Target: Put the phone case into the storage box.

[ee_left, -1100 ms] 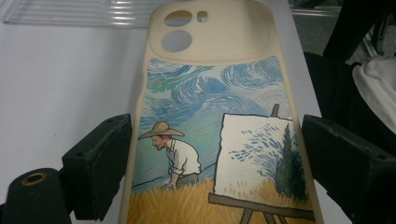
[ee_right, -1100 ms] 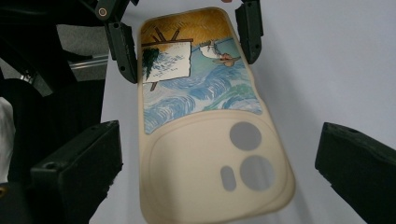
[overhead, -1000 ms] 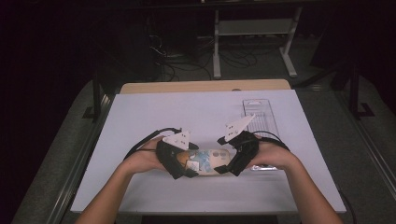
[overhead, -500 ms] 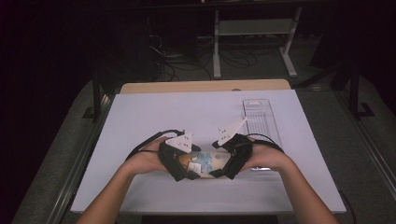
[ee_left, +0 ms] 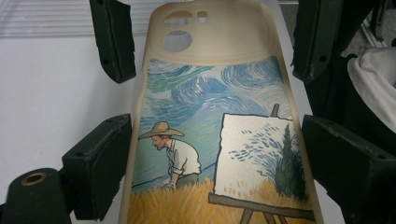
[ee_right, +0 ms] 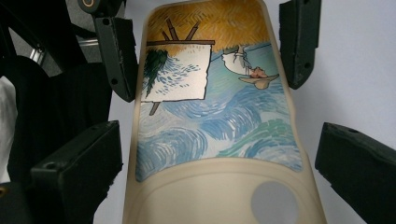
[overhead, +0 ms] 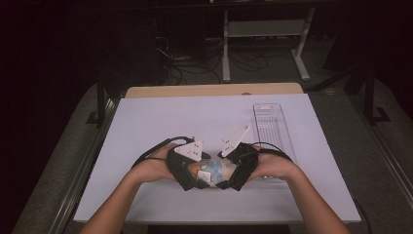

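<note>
- Down at the near edge of the white worktop, both of the person's forearms come in, and the left hand and right hand sit close together around the middle.
- What's changed in the last second: the right gripper has edged in toward the left gripper, and much less of the thing between them shows from the high view now. The left one has stayed put.
- That thing is a phone case printed with a painter in a straw hat, an easel and swirling blue sky. It lies just in from the near edge, a little left of centre, bridging the two grippers.
- The left gripper view has its fingers clamped on the long sides of the case at the wheat-field end.
- In the right gripper view the fingers stand apart, straddling the camera-cutout end. A sliver of worktop shows beside the case on one side, so that's no grip yet by my reading.
- So this looks like a two-ended hold being set up: one end is secured and the other only lined up. Closing on the cutout end would be the next call.
- Farther back, toward the right edge, a clear plastic tray lies lengthwise, apart from the action.
</note>
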`<state>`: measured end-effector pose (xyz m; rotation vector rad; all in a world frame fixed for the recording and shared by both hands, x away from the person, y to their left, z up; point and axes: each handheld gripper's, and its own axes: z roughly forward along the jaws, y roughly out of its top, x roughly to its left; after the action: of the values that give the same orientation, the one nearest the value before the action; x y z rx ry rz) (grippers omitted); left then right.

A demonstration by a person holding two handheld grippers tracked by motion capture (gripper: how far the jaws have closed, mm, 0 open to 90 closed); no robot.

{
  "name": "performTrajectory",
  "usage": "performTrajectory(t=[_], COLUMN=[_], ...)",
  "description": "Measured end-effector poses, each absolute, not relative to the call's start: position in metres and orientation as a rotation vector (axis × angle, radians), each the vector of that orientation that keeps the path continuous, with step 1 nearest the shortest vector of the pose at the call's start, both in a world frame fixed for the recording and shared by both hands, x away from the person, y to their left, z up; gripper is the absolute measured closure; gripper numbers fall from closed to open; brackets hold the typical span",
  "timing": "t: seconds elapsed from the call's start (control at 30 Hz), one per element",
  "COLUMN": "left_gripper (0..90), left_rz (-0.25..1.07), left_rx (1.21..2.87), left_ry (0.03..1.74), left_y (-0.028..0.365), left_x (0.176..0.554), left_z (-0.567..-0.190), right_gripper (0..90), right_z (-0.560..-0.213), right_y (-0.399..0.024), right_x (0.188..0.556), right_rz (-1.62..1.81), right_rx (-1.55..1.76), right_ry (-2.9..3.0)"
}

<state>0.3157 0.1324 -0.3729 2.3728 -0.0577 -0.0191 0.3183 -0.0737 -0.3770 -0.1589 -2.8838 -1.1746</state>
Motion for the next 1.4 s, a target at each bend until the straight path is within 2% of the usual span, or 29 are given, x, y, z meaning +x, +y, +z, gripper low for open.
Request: performTrajectory(t=[0.23,0.5,1.4], left_gripper=[11.0,11.0,11.0], left_rz=[-0.006,0.012,-0.025], left_rx=[2.379,2.382,2.394], left_ry=[-0.076,-0.083,-0.059], left_y=[0.131,0.131,0.131], left_x=[0.315,0.315,0.314], left_z=[-0.372,-0.371,-0.373], right_gripper=[0.6,5.2,9.3], right_z=[-0.379,-0.380,-0.385], right_y=[-0.069,-0.066,-0.060], right_x=[0.317,0.316,0.312], right_rz=[-1.119,-1.083,-1.015], right_rx=[-0.133,-0.133,-0.106], right_ry=[-2.915,-2.930,-2.964])
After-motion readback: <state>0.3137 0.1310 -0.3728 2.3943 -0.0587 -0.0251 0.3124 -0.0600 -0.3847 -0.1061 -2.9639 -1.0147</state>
